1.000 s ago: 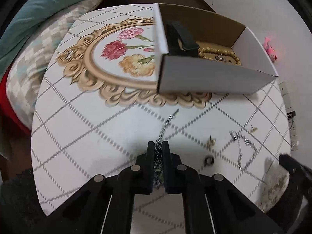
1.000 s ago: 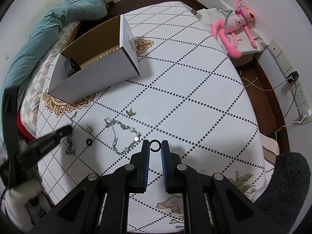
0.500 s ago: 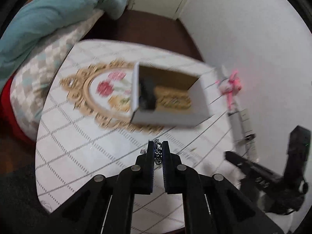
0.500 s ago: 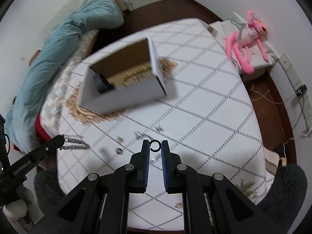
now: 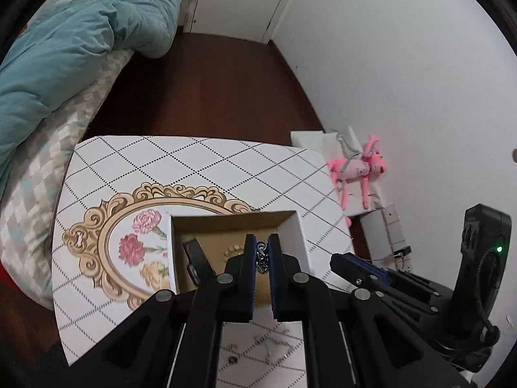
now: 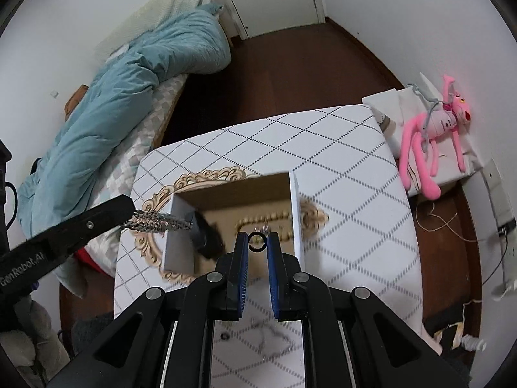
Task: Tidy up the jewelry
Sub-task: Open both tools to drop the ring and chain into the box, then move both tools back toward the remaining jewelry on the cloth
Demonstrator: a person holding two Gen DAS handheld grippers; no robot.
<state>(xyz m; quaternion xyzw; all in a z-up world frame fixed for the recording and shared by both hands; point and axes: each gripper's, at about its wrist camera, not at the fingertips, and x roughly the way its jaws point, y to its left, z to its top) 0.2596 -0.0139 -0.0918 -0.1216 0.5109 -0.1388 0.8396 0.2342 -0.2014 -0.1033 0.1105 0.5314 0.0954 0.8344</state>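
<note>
From the left wrist view, the left gripper (image 5: pixel 262 253) is hanging above the open cardboard box (image 5: pixel 299 236), its jaws closed narrowly on a silver chain (image 5: pixel 261 258) that is bunching between the fingertips. Below it, inside the box, a beaded bracelet (image 5: pixel 233 249) is lying on the brown floor and a black strap-like item (image 5: pixel 194 262) is leaning at the left wall. The box is sitting on the desk (image 5: pixel 194 161), which is wearing a white cover with a dotted diamond grid and a gold floral frame (image 5: pixel 106 226). Between the gripper's arms, lower down, a small dark ring (image 5: pixel 231 359) and a thin silver bracelet (image 5: pixel 274 354) are lying on the desk, blurred. At the right, the right gripper (image 5: pixel 339 260) is reaching in from the side; from here I cannot tell how its jaws are standing. A pink plush toy (image 5: pixel 358 169) is resting on a white stand by the wall, and a teal duvet (image 5: pixel 64 64) is lying on the bed at the left.

From the right wrist view, the right gripper (image 6: pixel 257 242) is pinching a small black ring (image 6: pixel 257 241) between its fingertips, directly over the box (image 6: pixel 299 220). The beaded bracelet (image 6: pixel 274 218) is showing inside the box, with the black item (image 6: pixel 206 234) at its left end. The left gripper (image 6: pixel 127 207) is coming in from the left, with the chain (image 6: pixel 155 221) dangling sideways from it toward the box's left wall. On the desk (image 6: pixel 355 177) near the bottom, the loose ring (image 6: pixel 224 335) and thin bracelet (image 6: pixel 268 333) are showing only as blurs.
</note>
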